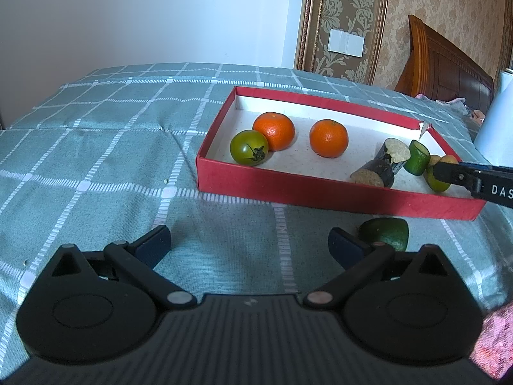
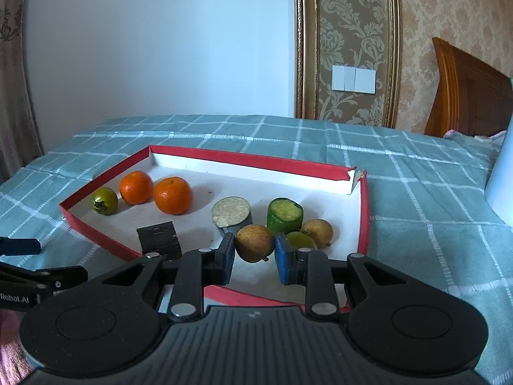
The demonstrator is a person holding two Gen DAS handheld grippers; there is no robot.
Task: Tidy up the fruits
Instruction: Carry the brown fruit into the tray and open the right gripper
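A red box (image 1: 320, 194) with a white floor lies on the checked bedspread. In it are a green tomato (image 1: 249, 147), two oranges (image 1: 274, 130) (image 1: 328, 138), dark cut stalk pieces (image 1: 381, 163) and a green cut piece (image 1: 416, 157). My left gripper (image 1: 250, 243) is open and empty above the cloth in front of the box, with a green fruit (image 1: 386, 232) by its right finger. My right gripper (image 2: 253, 253) is shut on a brown round fruit (image 2: 255, 242) over the box's near right part, beside another brown fruit (image 2: 317, 232) and a green one (image 2: 301, 240).
The box (image 2: 364, 211) has a torn far right corner. A white object (image 1: 497, 122) stands right of the box. A wooden headboard (image 2: 465, 96) and wall lie behind. The left gripper's arm (image 2: 29, 276) shows at the right wrist view's left edge.
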